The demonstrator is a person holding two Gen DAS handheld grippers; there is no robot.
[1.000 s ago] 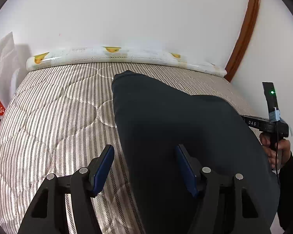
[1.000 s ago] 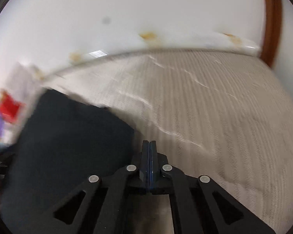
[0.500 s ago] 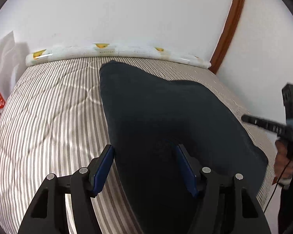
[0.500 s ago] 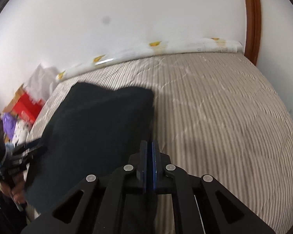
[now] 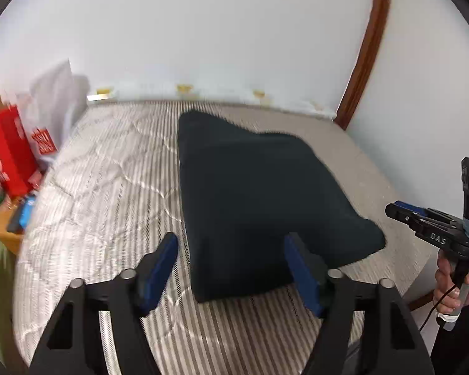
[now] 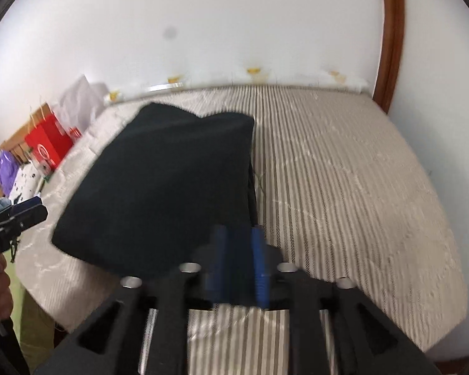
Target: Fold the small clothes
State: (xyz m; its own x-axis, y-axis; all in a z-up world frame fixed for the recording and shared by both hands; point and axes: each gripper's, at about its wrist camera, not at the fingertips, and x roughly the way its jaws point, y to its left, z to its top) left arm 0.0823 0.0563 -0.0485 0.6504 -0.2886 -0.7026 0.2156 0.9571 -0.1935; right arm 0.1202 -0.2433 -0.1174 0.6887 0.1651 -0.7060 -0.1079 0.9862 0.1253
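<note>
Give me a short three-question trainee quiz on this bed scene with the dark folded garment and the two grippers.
1. True or false: the left gripper is clamped on the dark garment.
2. What surface does the garment lie on?
A. striped mattress
B. wooden floor
C. glass desk
3. Fill in: beside the bed's left edge stands a ____ paper bag.

Key
1. False: its jaws stand open, pads clear of the cloth.
2. A
3. red
</note>
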